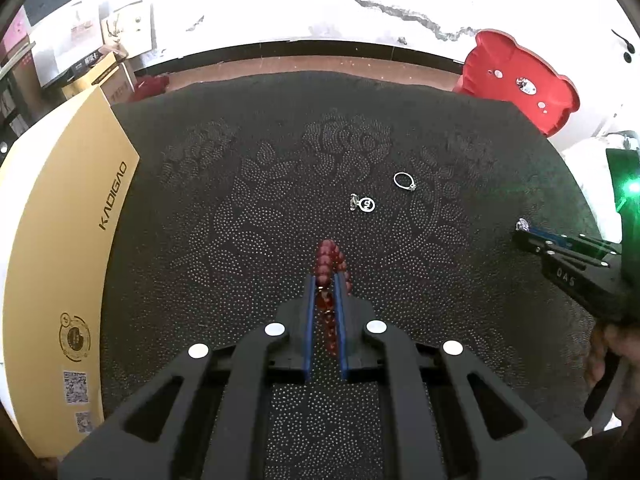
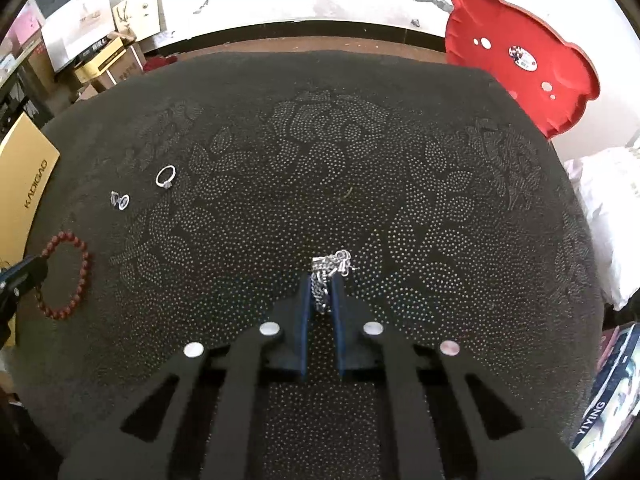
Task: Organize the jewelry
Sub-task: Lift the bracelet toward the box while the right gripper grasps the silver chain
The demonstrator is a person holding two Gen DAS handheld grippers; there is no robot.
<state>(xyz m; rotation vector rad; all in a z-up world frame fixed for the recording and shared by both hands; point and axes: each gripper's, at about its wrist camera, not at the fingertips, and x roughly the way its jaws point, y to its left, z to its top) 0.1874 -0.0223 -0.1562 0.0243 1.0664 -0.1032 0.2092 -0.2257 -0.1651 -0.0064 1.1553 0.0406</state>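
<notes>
Jewelry lies scattered on a tabletop point(image 2: 360, 140) under a dark cloth with a dotted flower pattern; two pieces are already taken up. Left claw point(image 1: 325, 280) is clamped on a bracelet of round dark-red beads point(image 1: 330, 260), the loop running back between its blue pads and standing out past the tips. Right claw point(image 2: 321, 280) is pinched on a bunched silver chain point(image 2: 332, 266), part of it spilling out just beyond the tips. Whether either piece clears the cloth cannot be told.

Ahead of the left claw and slightly right: a small silver round charm point(image 1: 364, 204), then a thin silver ring with a small stone point(image 1: 404, 181) a little farther on. Both loose, untouched. A tan cardboard box marked KADIGAO point(image 1: 60, 240) lies left of the left claw.

Judgement: pick-up step, both pieces gripped. Next move calls for carrying each to its sorted spot, then releasing. No tray or holder is evident on the cloth, so the destination is unclear.
</notes>
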